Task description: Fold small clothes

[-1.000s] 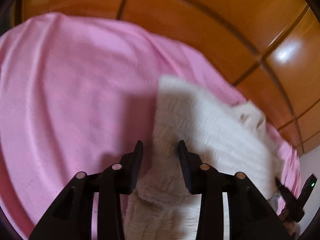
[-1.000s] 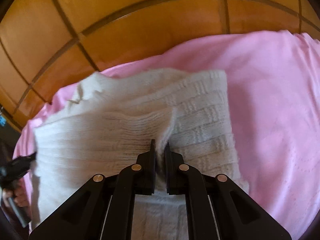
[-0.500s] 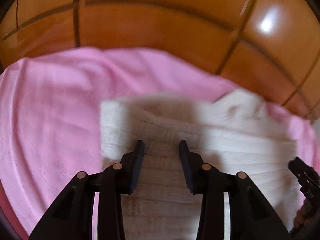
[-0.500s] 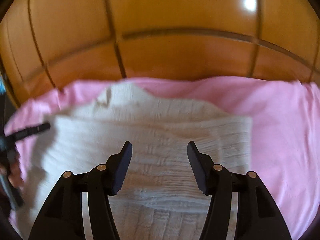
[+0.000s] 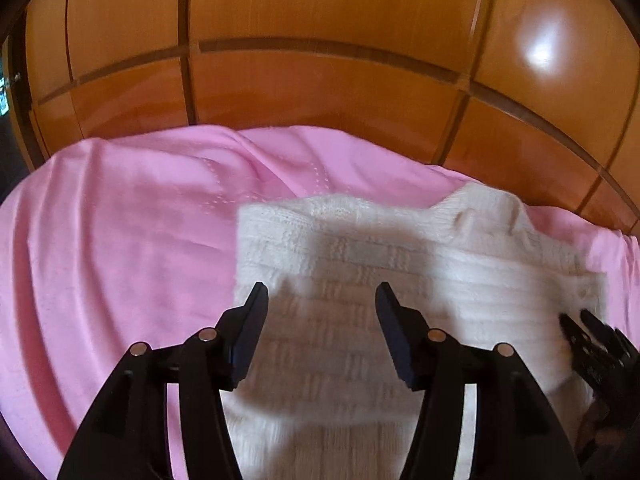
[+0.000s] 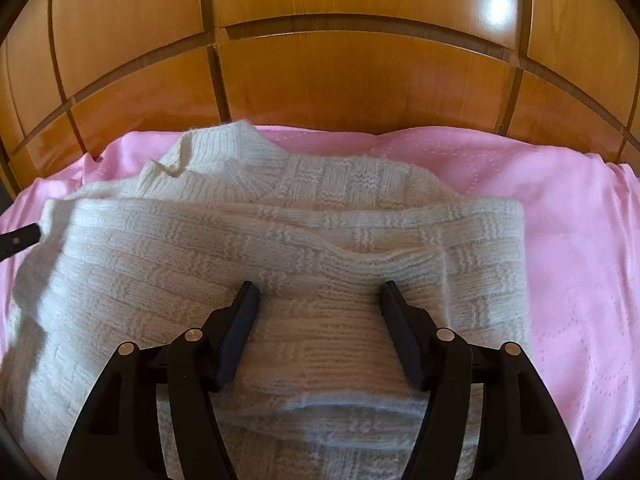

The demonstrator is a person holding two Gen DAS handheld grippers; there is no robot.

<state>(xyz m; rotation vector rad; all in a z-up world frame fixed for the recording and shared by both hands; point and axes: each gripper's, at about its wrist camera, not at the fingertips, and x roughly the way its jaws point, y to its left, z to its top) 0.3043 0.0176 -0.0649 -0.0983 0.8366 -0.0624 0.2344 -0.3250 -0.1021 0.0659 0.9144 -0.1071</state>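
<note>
**Both grippers just let go of the sweater, fold looks laid down**

So the big thing first: the cream basket-weave knitted sweater (image 6: 280, 248) now lies flat on the pink quilted bedspread (image 6: 580, 260), right up against the glossy orange wooden panelled wardrobe (image 6: 340, 76) behind the bed. A second ago a flap of it was pinched up in the right tool; now that flap is down, its ribbed edge running across the body of the knit, with the collar poking out at the far side

The right gripper (image 6: 318, 294) was clamped tight a second ago and its jaws are opening now, nothing pinched, the knit just lying below and between the fingers. Same story with the left gripper (image 5: 322, 294): jaws opening, wider than half a second ago, hovering over the near left part of the sweater with no fabric caught. In the left view the sweater also sits more square to the camera than before

My read: one fold is finished and released, and the sweater is still a fairly wide slab, so it probably wants another fold. The left view is a bit blurry, so I can't tell how neat that edge is
</note>
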